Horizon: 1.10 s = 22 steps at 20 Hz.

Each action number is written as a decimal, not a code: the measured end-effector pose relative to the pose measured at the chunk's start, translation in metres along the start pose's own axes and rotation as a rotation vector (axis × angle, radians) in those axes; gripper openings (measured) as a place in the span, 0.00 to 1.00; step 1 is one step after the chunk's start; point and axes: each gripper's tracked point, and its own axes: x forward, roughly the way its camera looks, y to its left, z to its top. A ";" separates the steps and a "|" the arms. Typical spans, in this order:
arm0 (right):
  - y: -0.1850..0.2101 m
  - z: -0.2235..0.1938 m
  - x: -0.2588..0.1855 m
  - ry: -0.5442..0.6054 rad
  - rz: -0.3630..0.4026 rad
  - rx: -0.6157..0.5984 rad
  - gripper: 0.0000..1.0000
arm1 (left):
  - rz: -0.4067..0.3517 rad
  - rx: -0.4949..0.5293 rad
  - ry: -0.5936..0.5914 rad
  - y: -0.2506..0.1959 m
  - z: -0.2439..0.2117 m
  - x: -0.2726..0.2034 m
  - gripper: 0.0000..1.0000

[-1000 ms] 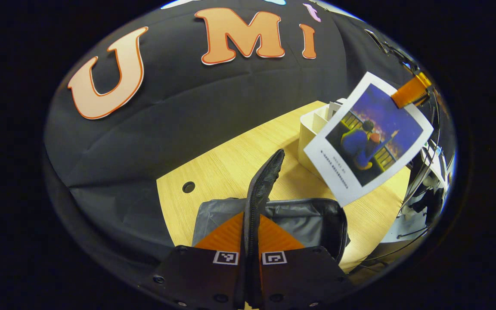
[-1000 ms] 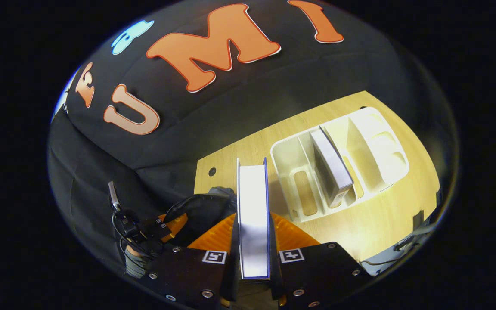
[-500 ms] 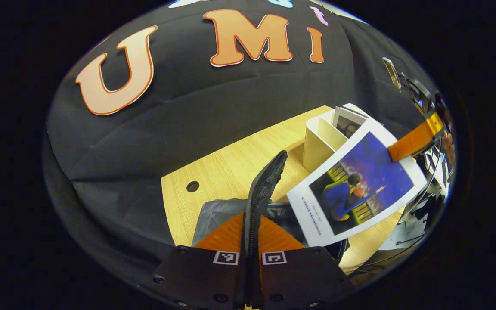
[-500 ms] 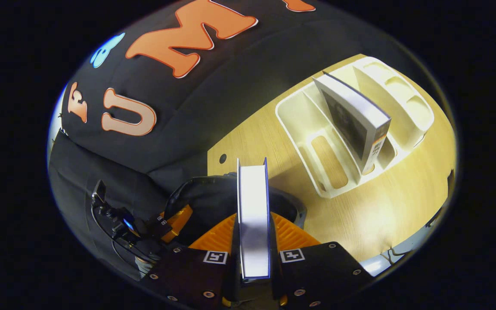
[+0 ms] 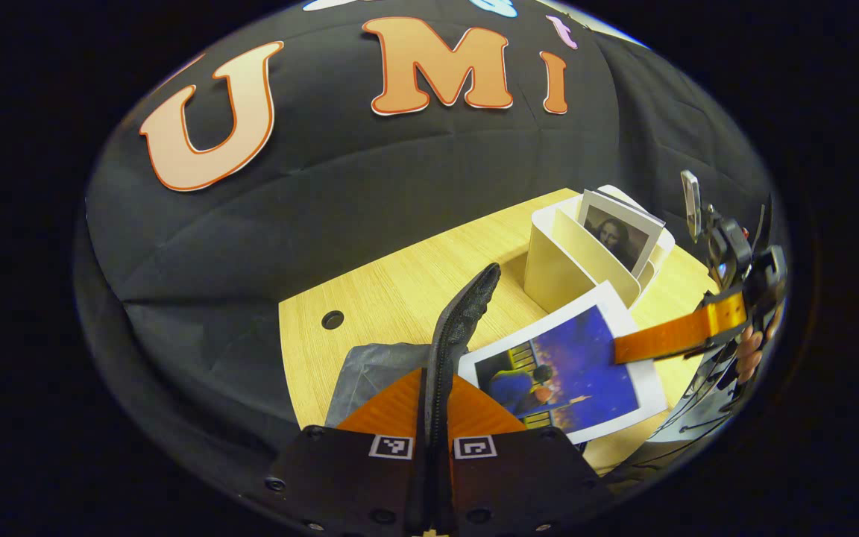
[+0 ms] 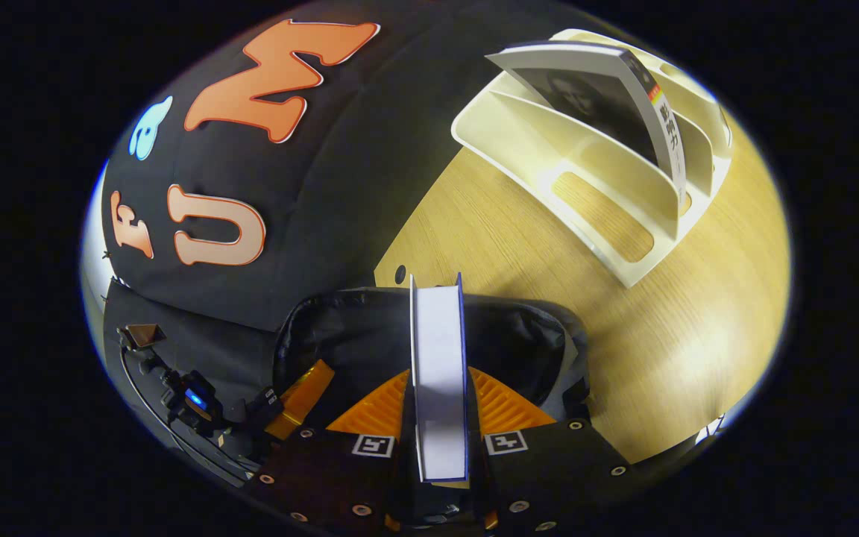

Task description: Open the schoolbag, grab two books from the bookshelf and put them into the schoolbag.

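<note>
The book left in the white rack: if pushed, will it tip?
Probably yes. The book already leans against a divider of the rack, with free space beside it. It looks thin yet stiff, so it would likely fall flat, not bend.

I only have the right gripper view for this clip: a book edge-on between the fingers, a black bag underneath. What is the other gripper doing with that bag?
Observer: In the left gripper view, the left gripper is shut on the raised zipper flap and holds it upright.
Operator: Which way does the held book's cover face?
Observer: The book is tilted with its blue picture cover facing up, just beside the flap. The right gripper is clamped on its far edge.
Operator: And the book left on the shelf?
Observer: The second book leans in the bookshelf, with a portrait on its cover.
</note>
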 end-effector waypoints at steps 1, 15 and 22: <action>-0.001 -0.006 0.007 0.006 0.011 0.012 0.30 | -0.003 -0.002 0.003 -0.001 0.000 0.000 0.06; -0.015 -0.053 0.074 0.047 0.029 0.004 0.31 | 0.020 0.017 0.008 -0.010 -0.002 -0.001 0.06; -0.051 -0.067 0.052 0.260 -0.141 -0.244 0.80 | 0.081 -0.034 0.020 -0.009 -0.010 -0.002 0.06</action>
